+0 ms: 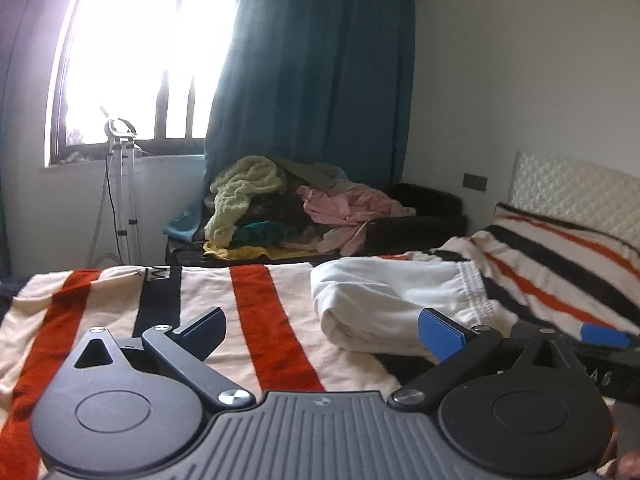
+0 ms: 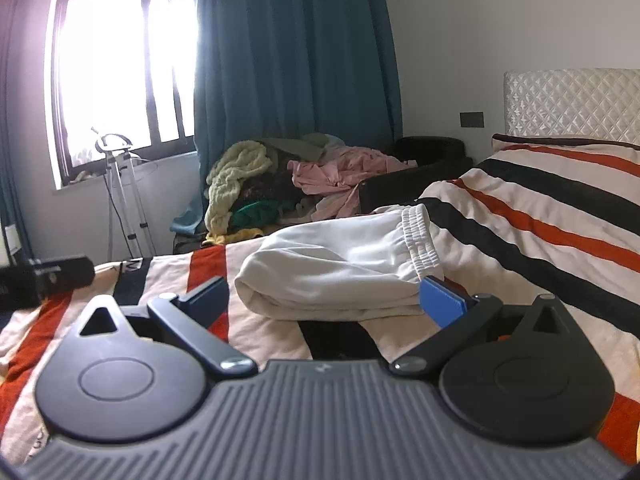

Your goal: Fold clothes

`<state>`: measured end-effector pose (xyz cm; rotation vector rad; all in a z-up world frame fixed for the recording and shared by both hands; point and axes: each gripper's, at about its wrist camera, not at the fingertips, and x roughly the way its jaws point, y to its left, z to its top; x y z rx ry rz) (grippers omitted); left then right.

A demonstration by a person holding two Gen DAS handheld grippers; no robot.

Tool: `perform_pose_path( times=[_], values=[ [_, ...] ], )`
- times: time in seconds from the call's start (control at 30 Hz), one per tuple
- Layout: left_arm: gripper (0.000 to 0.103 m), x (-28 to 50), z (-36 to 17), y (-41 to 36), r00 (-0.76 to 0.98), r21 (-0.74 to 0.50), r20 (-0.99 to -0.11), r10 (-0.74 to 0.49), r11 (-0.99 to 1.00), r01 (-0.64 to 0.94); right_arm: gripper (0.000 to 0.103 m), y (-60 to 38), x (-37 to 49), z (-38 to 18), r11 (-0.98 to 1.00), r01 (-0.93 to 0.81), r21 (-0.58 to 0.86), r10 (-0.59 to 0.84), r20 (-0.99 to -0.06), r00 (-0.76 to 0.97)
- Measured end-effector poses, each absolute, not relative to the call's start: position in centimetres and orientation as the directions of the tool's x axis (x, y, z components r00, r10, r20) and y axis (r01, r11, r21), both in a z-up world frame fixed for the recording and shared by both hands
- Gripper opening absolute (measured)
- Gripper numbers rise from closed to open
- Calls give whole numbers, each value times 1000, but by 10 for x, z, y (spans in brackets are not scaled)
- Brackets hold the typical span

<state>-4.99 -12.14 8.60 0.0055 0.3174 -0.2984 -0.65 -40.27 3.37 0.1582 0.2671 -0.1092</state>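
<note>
- My left hand-held gripper (image 1: 322, 330): fingers spread wide, nothing between them, low over the bed (image 1: 100, 320).
- My right hand-held gripper (image 2: 326, 300): also spread wide, empty, low over the same bed.
- Task item: white sweatpants (image 2: 340, 268), folded into a thick bundle, lying on the striped blanket (image 2: 540, 216) (cream with orange and black stripes).
- Elastic ribbed waistband (image 2: 420, 236) sits at the bundle's right end, toward the headboard (image 2: 572, 104); rounded fold edge faces left.
- Right wrist view: bundle sits straight ahead between my two fingers, just beyond the tips; the blue pad (image 2: 442, 300) of the right finger overlaps its lower right corner. Contact: cannot tell.
- Left wrist view: the sweatpants (image 1: 392, 304) sit right of centre, just beside the blue right pad (image 1: 440, 334); the left finger is well apart from them, over an orange stripe.
- Left view also catches the other gripper's blue fingertip at the far right edge.
- Right view shows the black body of the left tool at the left edge.
- Background: unsorted clothes pile (image 2: 288, 180) on a dark bench beyond the bed, teal curtain (image 2: 292, 48), bright window (image 2: 120, 60), a tripod (image 2: 124, 192) beneath it.
</note>
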Motion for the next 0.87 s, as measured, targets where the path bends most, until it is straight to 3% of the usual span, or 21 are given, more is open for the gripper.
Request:
perform_pose_path(
  times=[0.87],
  values=[
    [103,-49,78,-114,905,-79,-335,-262,965,250,103,-397,-1,31,985,121,122,-81,-289,954]
  ],
)
